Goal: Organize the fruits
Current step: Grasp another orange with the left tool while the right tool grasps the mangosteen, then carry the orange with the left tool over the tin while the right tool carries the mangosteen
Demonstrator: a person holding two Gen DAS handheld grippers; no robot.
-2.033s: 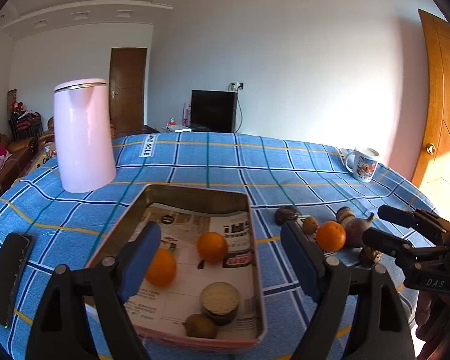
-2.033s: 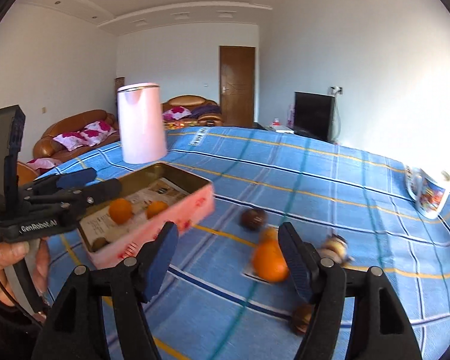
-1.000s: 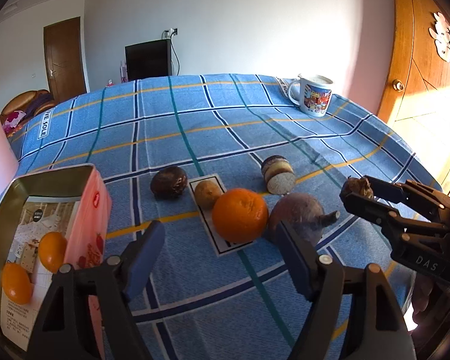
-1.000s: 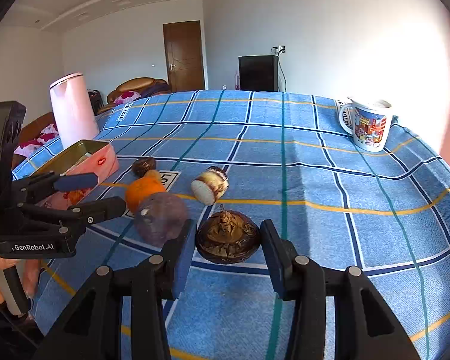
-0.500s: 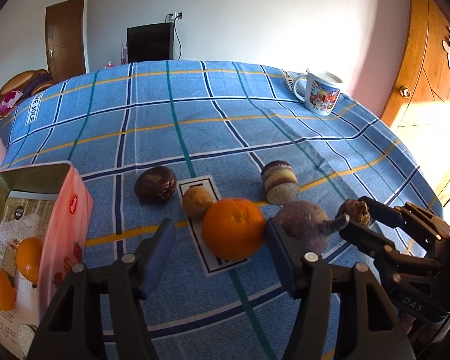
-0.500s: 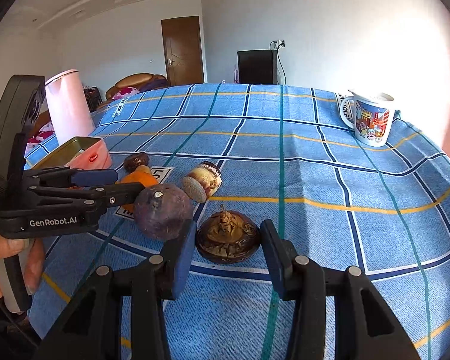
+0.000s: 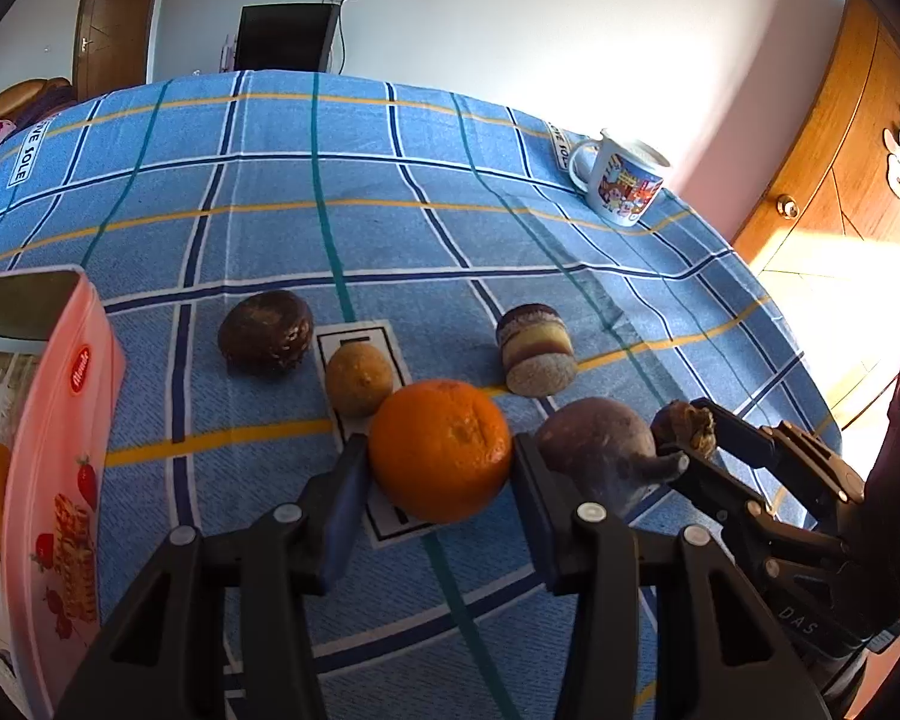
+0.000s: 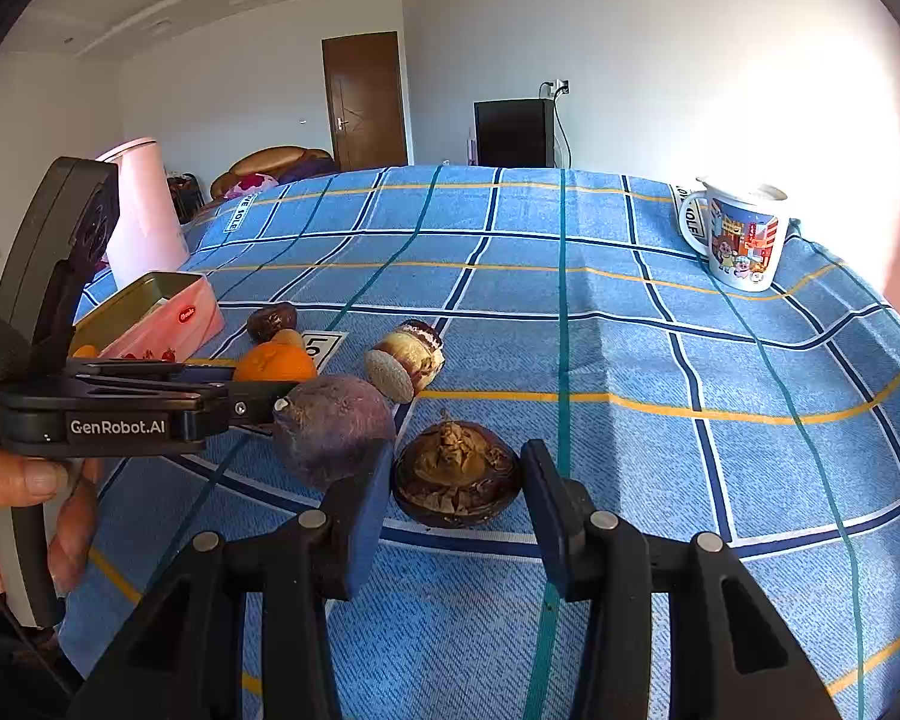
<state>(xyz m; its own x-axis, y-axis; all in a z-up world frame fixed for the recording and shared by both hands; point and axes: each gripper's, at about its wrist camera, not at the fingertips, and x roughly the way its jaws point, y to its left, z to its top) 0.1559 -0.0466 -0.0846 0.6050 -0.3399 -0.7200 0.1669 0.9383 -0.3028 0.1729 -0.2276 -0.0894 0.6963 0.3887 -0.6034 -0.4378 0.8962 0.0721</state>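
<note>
Both hands are at the grasping step, each lined up on a separate fruit lying on the blue checked surface (image 7: 390,180).

The left hand-held gripper (image 7: 441,483) straddles the orange (image 7: 441,450). Its blue pads sit at the fruit's two flanks, apparently touching or within a hair of it, but the jaws do not look clamped and the orange rests on the white printed card (image 7: 384,516).

The right hand-held gripper (image 8: 453,495) brackets the brown round fruit with a dried calyx (image 8: 456,483), probably a mangosteen. A narrow gap shows on each side, so it is open and holds nothing.

Next, each gripper needs to close firmly, then lift straight up to avoid nudging neighbours. The purple beet-like root (image 7: 600,453) lies just beside both targets. The carry then goes left to the pink tin (image 7: 60,450), where oranges already sit.

Also loose on the cloth are a dark passion fruit (image 7: 267,330), a small yellowish-brown fruit (image 7: 359,378) touching the orange, and a banded cylindrical piece (image 7: 537,354) lying on its side whose kind I cannot tell.

The tin is cut off at the left edge of the left view, so most of its contents are hidden. The left pads' contact with the orange is hard to judge behind the fruit's bulge. A mug (image 8: 735,240) stands well apart at the far edge.
</note>
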